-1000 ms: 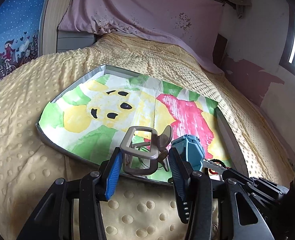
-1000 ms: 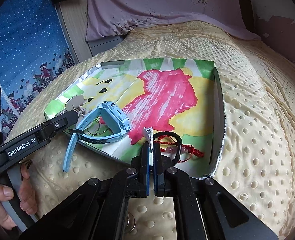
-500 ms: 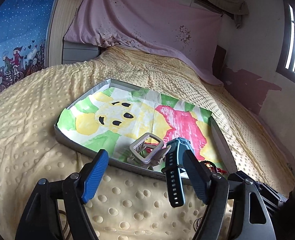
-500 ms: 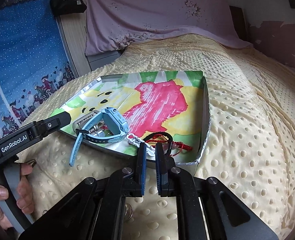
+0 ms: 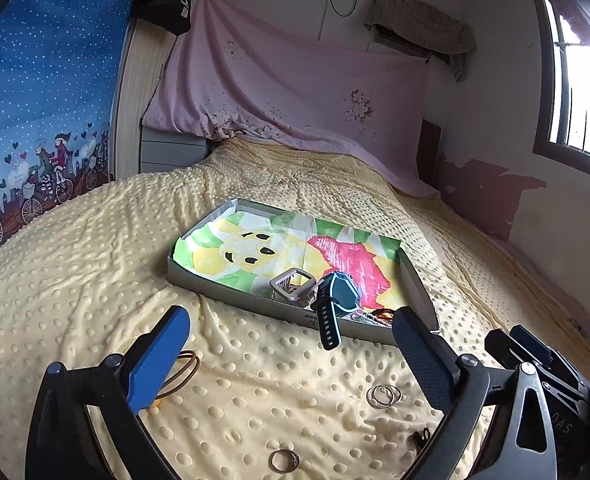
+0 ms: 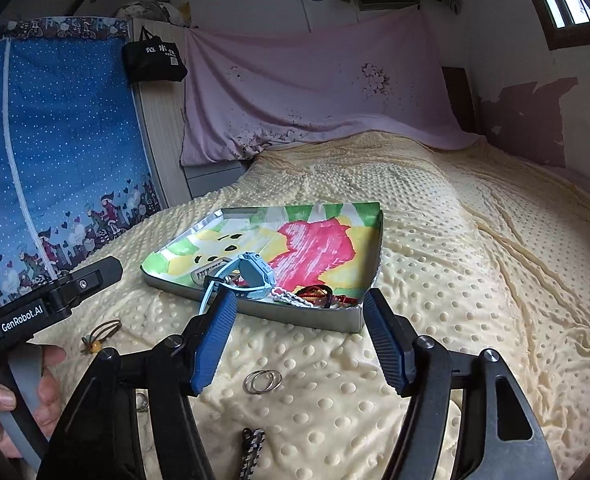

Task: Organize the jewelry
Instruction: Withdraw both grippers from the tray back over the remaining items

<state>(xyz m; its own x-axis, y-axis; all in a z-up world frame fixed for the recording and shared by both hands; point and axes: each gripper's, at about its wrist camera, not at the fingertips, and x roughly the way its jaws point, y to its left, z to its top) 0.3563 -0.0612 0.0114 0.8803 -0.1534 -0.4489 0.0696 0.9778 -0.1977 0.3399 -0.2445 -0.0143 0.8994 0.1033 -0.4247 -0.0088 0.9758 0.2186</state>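
Note:
A shallow tray (image 5: 223, 292) lined with a bright drawing lies on the yellow blanket. In its near end sit a blue watch (image 5: 337, 292) with its strap over the rim, a beige clip (image 5: 291, 284), a white chain (image 6: 291, 298) and a red-and-black bracelet (image 6: 319, 294). Loose on the blanket in front lie linked rings (image 6: 262, 381), a single ring (image 5: 284, 460), a brown hair tie (image 5: 183, 368) and a dark chain (image 6: 251, 452). My left gripper (image 5: 291, 320) and my right gripper (image 6: 299, 298) hover short of the tray, jaws opening, nothing between them.
The dotted blanket (image 5: 95, 280) covers the whole bed. A pink cloth (image 5: 295, 92) hangs at the head, and a blue patterned curtain (image 5: 35, 100) is on the left. A person's hand (image 6: 27, 392) holds the left gripper's handle beside my right gripper.
Both grippers have drawn back from the tray and risen. The left one let go of the beige clip and the right one let go of the white chain; both have spread wide.

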